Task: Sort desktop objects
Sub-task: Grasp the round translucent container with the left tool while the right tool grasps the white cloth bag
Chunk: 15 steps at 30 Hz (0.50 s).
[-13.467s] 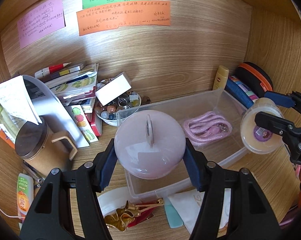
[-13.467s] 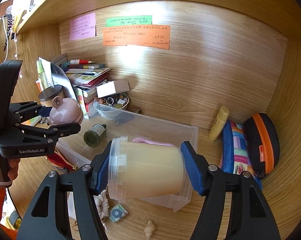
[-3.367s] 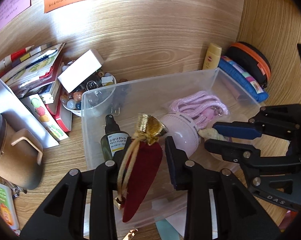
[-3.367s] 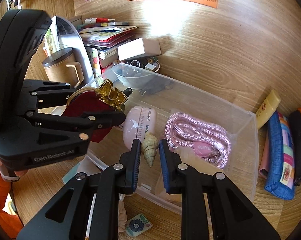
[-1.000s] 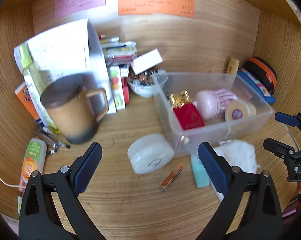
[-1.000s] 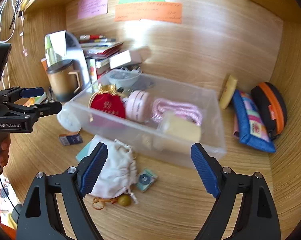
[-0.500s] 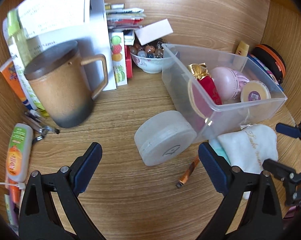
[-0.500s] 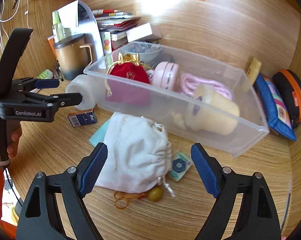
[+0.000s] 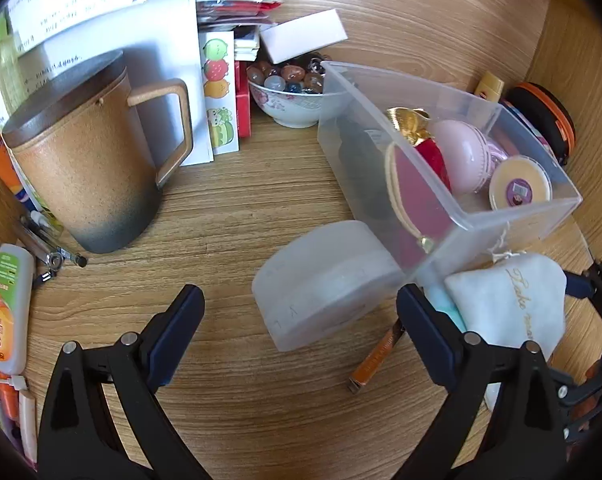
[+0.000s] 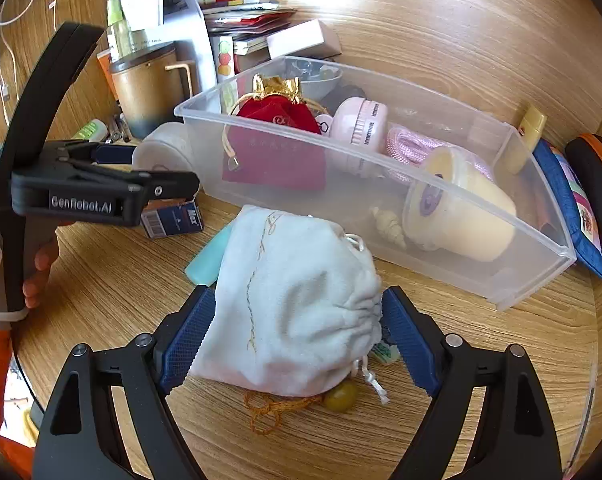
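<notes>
My right gripper [image 10: 293, 336] was wide open around the soft white cloth bag [image 10: 293, 300]. My left gripper [image 9: 299, 326] was open too, by the round white plastic box [image 9: 325, 280].

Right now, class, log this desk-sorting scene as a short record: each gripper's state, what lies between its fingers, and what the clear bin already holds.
left gripper: open, round white case between its fingers, untouched
right gripper: open, astride white drawstring pouch, pads not yet squeezing
clear bin: red pouch, pink round case, pink cord, yellow jar, seashell
beside bin: brown mug, bowl of beads
</notes>
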### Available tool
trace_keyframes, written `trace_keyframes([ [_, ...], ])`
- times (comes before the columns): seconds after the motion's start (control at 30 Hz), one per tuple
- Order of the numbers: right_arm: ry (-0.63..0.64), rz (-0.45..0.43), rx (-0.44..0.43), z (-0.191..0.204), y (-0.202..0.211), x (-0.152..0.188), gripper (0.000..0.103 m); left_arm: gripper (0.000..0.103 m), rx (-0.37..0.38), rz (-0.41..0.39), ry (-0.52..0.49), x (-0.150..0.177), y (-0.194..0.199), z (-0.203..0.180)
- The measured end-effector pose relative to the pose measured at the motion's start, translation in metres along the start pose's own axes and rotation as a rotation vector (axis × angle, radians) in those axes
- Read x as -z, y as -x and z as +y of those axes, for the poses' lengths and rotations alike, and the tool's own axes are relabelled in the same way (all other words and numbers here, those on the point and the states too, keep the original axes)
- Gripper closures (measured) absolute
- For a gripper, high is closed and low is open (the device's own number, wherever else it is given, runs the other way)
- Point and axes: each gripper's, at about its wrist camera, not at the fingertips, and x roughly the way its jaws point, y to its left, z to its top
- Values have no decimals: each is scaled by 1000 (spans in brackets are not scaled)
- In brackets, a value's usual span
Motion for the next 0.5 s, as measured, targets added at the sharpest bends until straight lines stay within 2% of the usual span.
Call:
trace_keyframes([
  [0.3,-11,2,-3,1,-9,-1,20,7,-3,-16,-12,4,-2,0],
  [0.43,0,-11,5,2,-9,0,22,24,20,-29,-40,5,3,-3],
  [0.5,14,-16,16,3,-8,1,31,29,18,-37,-47,6,5,-5],
])
